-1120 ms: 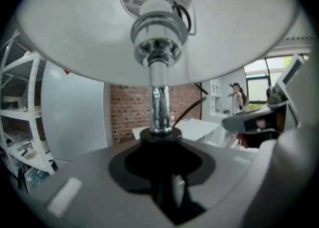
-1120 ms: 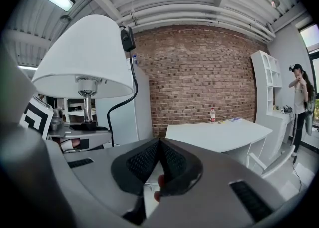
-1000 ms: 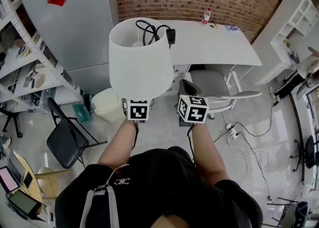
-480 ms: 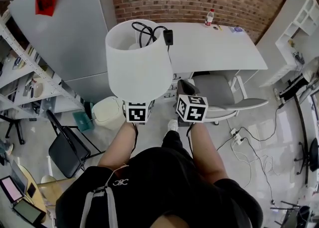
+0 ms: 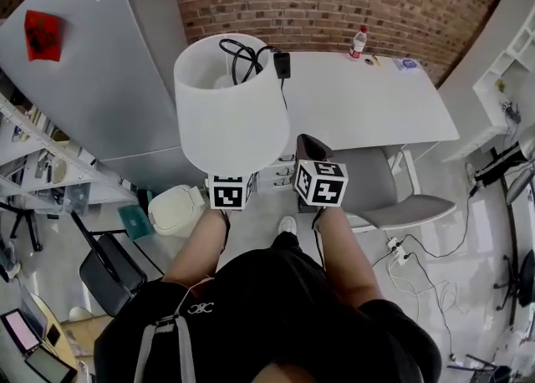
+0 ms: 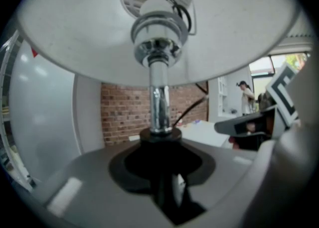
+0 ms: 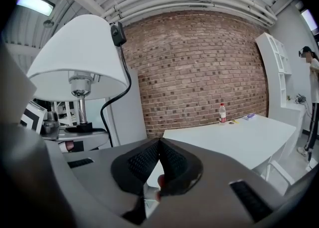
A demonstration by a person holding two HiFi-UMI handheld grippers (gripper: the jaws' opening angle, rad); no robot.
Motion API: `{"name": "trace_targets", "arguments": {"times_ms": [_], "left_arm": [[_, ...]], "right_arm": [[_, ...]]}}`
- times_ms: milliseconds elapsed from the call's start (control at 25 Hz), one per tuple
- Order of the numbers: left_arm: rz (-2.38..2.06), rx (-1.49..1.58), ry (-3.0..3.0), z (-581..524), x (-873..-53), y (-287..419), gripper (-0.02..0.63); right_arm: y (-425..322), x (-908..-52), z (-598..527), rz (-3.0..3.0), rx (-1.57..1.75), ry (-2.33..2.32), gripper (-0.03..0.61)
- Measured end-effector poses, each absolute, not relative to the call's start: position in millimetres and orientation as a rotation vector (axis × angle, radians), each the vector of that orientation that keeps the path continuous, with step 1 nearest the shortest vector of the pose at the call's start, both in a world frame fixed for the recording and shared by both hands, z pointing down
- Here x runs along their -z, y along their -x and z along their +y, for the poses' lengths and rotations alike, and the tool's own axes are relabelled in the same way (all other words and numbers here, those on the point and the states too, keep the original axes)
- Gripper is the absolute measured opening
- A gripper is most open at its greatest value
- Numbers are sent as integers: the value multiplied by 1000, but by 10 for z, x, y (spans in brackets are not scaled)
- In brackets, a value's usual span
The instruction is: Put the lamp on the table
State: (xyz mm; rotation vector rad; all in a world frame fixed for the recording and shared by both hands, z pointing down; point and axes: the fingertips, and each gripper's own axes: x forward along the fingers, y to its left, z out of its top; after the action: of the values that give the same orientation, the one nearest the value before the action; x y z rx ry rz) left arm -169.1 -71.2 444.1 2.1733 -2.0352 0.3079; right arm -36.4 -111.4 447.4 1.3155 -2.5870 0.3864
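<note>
A white-shaded lamp (image 5: 230,109) hangs upright in front of me, its black cord (image 5: 247,51) and plug coiled over the top of the shade. My left gripper (image 6: 160,172) is shut on the lamp's black base (image 6: 159,155), below the chrome stem (image 6: 159,100); in the head view the shade hides its jaws. My right gripper (image 5: 309,147) sits just right of the lamp, shut with nothing between its pads (image 7: 149,160). The white table (image 5: 368,101) stands ahead against the brick wall, beyond the lamp.
A plastic bottle (image 5: 359,41) and small items stand at the table's far edge. A grey office chair (image 5: 380,193) is tucked at the table's near side. A tall grey cabinet (image 5: 92,80), a white bin (image 5: 171,210) and a folding chair (image 5: 109,268) are on the left.
I have moved forward: the table and cabinet have come nearer and lower in view. The lamp stays in the left gripper; both grippers keep their places.
</note>
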Motion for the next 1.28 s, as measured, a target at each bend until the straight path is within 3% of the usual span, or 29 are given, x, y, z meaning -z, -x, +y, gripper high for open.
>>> {"name": "trace_targets", "arguments": {"times_ms": [720,1280], "left_arm": [[-2099,-262,-2060,-2885,-4492,1792,112],[-2071,-306,-2054,-3561,-4674,1832,112]], "right_arm": [[397,-4504,-3317,-2587,-378,-1181,-5],[416,-4795,-3953,-2569,-484,-1155,-5]]}}
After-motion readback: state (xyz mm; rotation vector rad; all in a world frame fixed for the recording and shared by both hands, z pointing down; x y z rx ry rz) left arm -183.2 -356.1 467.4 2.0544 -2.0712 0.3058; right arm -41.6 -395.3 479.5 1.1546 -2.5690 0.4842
